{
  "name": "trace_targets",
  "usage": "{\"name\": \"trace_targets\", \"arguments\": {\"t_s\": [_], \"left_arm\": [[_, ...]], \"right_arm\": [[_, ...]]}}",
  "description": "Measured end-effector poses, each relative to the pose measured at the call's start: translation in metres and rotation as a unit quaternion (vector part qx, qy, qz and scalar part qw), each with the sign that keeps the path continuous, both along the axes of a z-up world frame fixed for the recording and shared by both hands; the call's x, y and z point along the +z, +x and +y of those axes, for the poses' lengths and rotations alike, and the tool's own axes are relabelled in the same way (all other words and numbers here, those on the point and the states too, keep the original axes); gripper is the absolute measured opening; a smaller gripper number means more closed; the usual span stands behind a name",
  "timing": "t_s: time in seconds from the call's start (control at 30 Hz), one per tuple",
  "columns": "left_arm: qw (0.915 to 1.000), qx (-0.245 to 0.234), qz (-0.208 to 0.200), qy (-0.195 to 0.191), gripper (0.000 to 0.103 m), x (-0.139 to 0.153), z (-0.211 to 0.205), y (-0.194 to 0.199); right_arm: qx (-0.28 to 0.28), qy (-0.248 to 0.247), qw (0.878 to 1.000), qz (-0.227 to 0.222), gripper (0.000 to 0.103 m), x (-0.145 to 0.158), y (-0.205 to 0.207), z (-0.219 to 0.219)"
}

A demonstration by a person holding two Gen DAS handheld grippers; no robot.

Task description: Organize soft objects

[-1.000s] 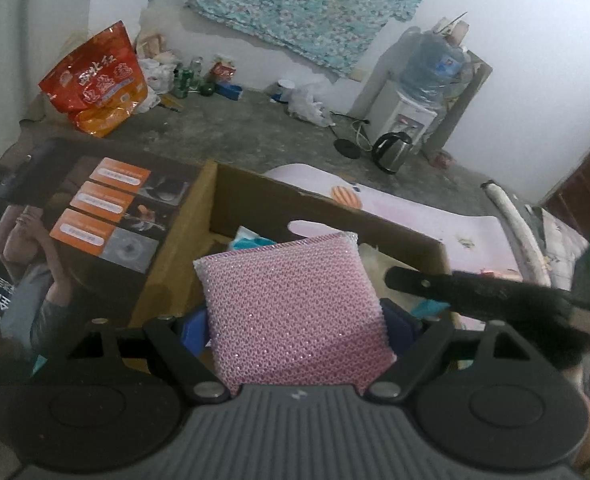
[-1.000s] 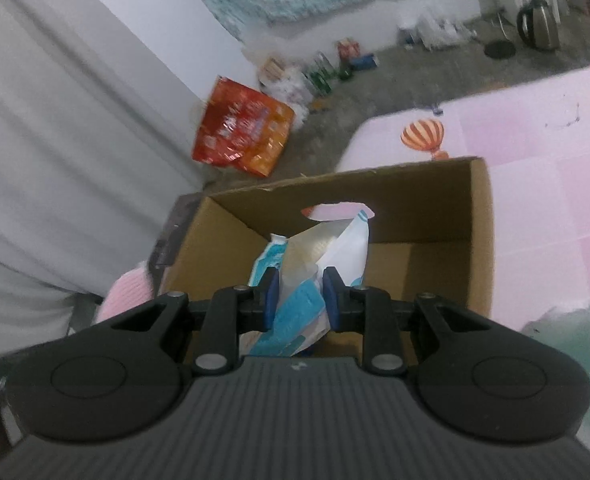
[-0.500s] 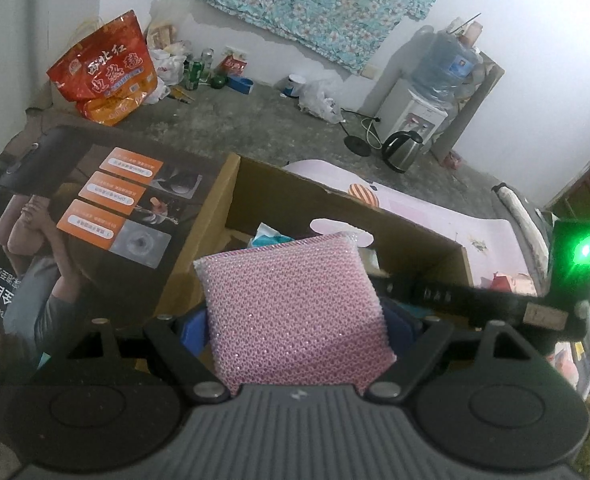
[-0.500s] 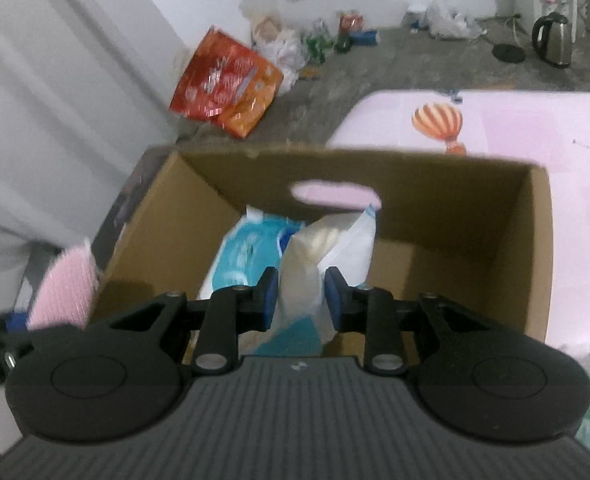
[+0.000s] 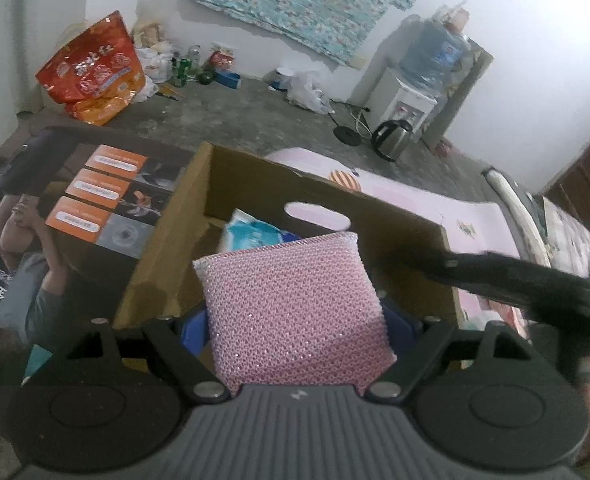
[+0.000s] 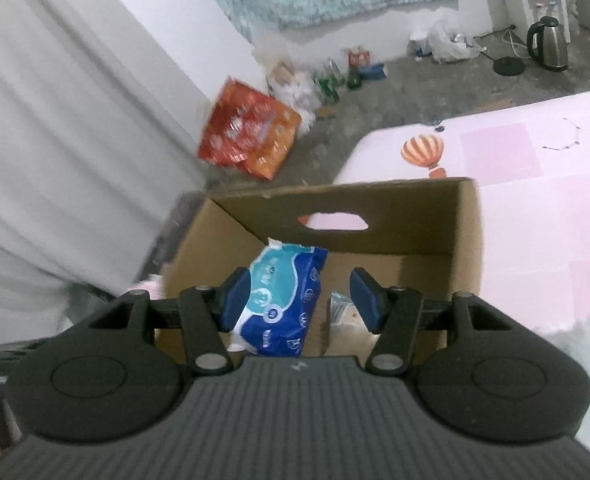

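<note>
My left gripper (image 5: 295, 320) is shut on a pink mesh sponge (image 5: 295, 300), held upright between its blue pads over the near edge of an open cardboard box (image 5: 167, 240). A blue and teal tissue pack (image 5: 255, 234) lies inside. In the right wrist view the same box (image 6: 415, 216) holds the tissue pack (image 6: 283, 300) and a small pale packet (image 6: 341, 312). My right gripper (image 6: 301, 298) hangs above them with its jaws opening and its pads pressing on nothing. It crosses the left wrist view as a blurred dark bar (image 5: 515, 280).
A pink play mat (image 6: 535, 200) lies under and right of the box. A dark printed carton (image 5: 75, 208) sits to its left. Beyond are a red snack bag (image 5: 91, 68), a kettle (image 5: 391, 144), a water dispenser (image 5: 411, 96) and a white curtain (image 6: 55, 140).
The right gripper's jaws have parted and let go of the white packet, which now lies in the box, and the gripper has drawn back. The left gripper still holds the sponge.
</note>
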State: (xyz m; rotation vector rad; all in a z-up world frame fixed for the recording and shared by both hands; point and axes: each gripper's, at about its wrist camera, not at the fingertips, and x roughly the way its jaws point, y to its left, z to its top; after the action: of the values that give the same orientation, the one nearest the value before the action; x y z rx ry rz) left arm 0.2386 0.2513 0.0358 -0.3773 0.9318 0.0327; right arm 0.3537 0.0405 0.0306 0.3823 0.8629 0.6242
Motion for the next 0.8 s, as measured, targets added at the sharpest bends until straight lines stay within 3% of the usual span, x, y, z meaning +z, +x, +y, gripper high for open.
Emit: {"name": "trace_targets", "arguments": {"t_s": [0.23,0.43,0.7,0.8], "left_arm": [[0.9975,-0.056,0.038,0.016,0.085,-0.026,-0.043,0.013],[0.9949,-0.087,0.040,0.030,0.085,-0.037,-0.067,0.026],[0.9932,-0.042,0.022,-0.106,0.085,-0.051,-0.072,0.055],[0.9935,-0.023,0.030,-0.107,0.085,-0.062,-0.079,0.065]], "right_arm": [[-0.027,0.060,0.998,-0.023,0.055,0.004,-0.059,-0.079],[-0.042,0.083,0.995,-0.023,0.055,-0.024,-0.110,-0.138],[-0.087,0.142,0.986,0.025,0.055,-0.087,-0.151,-0.195],[-0.094,0.157,0.983,0.023,0.055,-0.094,-0.158,-0.204]]}}
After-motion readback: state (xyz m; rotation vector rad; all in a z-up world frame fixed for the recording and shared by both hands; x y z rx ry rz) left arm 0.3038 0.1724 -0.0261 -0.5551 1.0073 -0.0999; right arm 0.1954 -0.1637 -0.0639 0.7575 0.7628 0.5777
